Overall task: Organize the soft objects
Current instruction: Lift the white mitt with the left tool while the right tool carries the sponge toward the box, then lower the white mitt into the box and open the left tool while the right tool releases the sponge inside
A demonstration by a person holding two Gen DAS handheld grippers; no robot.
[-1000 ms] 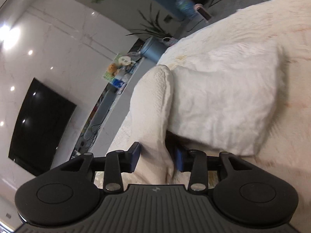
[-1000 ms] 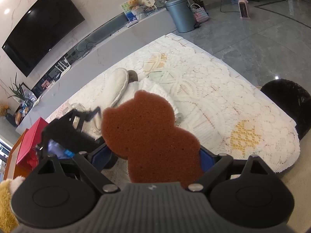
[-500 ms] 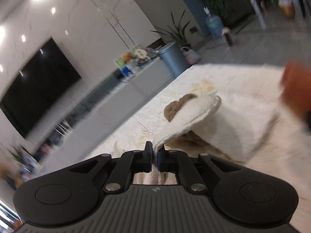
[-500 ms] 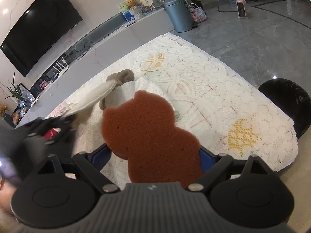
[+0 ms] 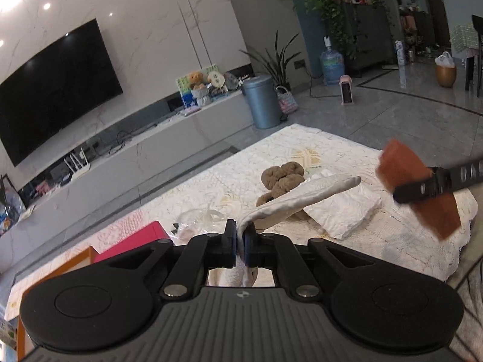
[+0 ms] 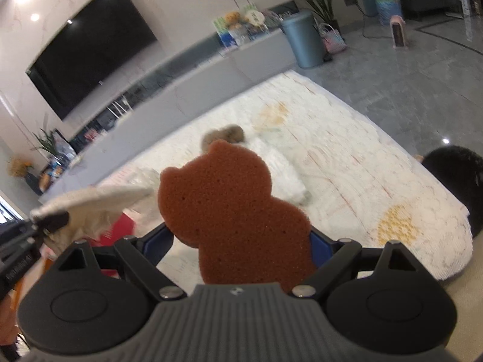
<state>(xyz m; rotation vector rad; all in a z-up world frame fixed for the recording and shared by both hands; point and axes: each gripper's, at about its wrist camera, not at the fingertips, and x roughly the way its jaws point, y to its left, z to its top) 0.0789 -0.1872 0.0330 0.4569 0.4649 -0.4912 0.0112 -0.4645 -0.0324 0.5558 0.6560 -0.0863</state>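
Cream lace cloth (image 5: 377, 241) covers the counter in a living room with a wall-mounted black television (image 5: 51, 87). Left gripper (image 5: 240, 242) is clenched on the edge of a white padded fabric piece (image 5: 302, 199), which juts stiffly forward above the counter. Just past it lie a folded white cloth (image 5: 347, 211) and, touching that cloth's far side, a knotted brown fabric bundle (image 5: 282, 176). Near the left side sits a pink box (image 5: 132, 241). Right gripper (image 6: 241, 238) grasps a rust-brown bear-shaped sponge (image 6: 229, 211), its jaws spread wide against the sponge's 2 sides, holding it upright above the cloth. A blue-grey bin (image 5: 261, 102) stands on the floor beyond.
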